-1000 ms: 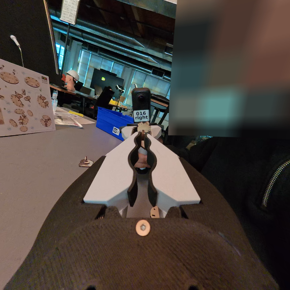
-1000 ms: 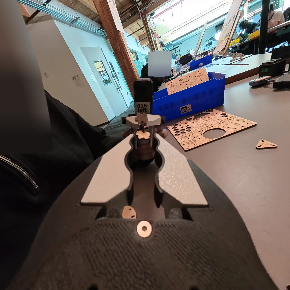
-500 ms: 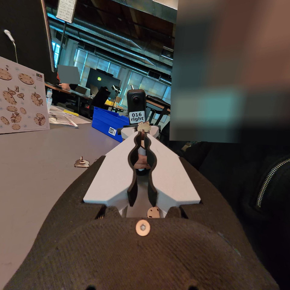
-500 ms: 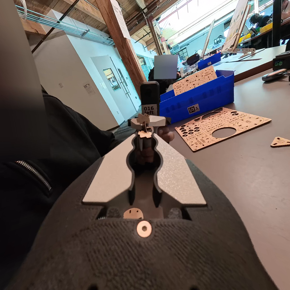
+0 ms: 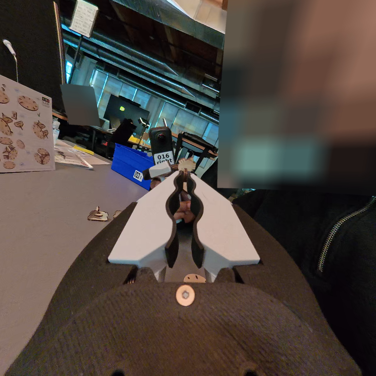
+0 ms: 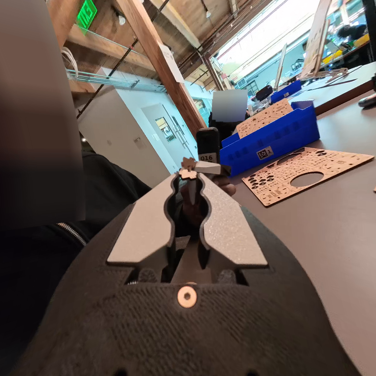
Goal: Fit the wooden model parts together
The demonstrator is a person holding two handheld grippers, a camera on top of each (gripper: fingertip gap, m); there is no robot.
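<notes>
Far left, at nine o'clock in the left wrist view, a printed sheet of clock-part drawings [image 5: 26, 130] stands propped on the grey table [image 5: 40, 193]. Moving in, a loose wooden part [image 5: 97, 215] lies flat on the table, with the blue bin [image 5: 130, 162] behind it at eleven o'clock.

Now the centre. The left gripper [image 5: 184, 173] is closed tight, its dark pads pinching a small wooden piece [image 5: 184, 176] that shows edge-on at twelve o'clock. Meeting it tip to tip is the right gripper [image 6: 188, 177]. Its fingertips are closed on a pale wooden cog [image 6: 188, 175], which fills the narrow gap between them.

Here is the change. A moment ago the two tools faced each other squarely. Now the right one looks rolled over sideways from the left's camera, and the left one leans toward two o'clock from the right's. The two wooden parts sit stacked and touching in mid-air above the table's near edge.

On the right, a punched-out plywood sheet [image 6: 305, 177] lies flat at three o'clock, just in front of the bin.
</notes>
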